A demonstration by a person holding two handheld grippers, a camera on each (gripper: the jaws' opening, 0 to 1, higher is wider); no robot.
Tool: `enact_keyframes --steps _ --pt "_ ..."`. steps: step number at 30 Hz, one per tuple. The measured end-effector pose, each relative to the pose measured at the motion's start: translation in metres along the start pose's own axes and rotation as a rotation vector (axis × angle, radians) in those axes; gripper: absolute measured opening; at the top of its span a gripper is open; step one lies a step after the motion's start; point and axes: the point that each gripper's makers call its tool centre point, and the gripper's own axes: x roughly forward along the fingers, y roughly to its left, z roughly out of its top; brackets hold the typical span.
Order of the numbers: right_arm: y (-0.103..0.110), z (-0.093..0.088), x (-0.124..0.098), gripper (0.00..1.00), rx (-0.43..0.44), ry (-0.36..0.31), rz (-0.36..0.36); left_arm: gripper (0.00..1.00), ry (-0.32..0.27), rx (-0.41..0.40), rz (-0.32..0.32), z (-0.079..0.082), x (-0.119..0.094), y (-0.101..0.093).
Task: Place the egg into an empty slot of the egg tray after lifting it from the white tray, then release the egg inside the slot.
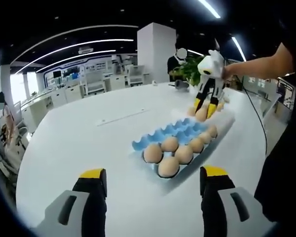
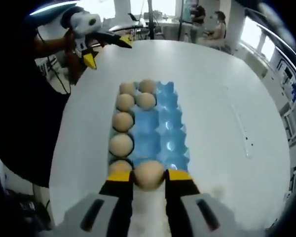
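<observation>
**Egg in R gripper at near end of egg tray**

R gripper view: R gripper (image 2: pixel 149 178), yellow-tipped jaws closed onto an egg (image 2: pixel 149 174), one tip on each side. Egg sits at the near end of the blue egg tray (image 2: pixel 160 121), over the tray's near edge; cannot tell if it touches the tray. White tray not clearly made out; pale strip under the jaws, too blurred to call.

Egg tray runs away from the camera on a white table (image 2: pixel 222 89). Eggs fill the L column, w/ two more side by side at the far end. Middle and R columns mostly bare blue cups.

L gripper (image 2: pixel 101 42) comes in at upper L of this view, held by a hand, jaws spread, nothing between them, well apart from the tray.

L gripper view: L gripper (image 1: pixel 154 183) jaws wide apart, holding nothing, above the table (image 1: pixel 79 133) short of the tray (image 1: pixel 175 131). R gripper (image 1: pixel 204 106) seen at the tray's far end w/ the egg (image 1: pixel 201 114) between its tips. Hand (image 1: pixel 229 71) on its handle.
</observation>
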Motion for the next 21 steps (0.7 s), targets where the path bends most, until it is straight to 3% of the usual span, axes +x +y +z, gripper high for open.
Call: enact_keyframes --steps 13,21 --pt "0.003 0.043 0.026 0.24 -0.066 -0.049 0.043 0.77 -0.003 0.001 0.003 -0.001 0.001 0.002" --pt "0.003 0.059 0.042 0.24 -0.095 -0.054 0.067 0.75 -0.002 0.004 0.003 -0.003 -0.001 0.002"
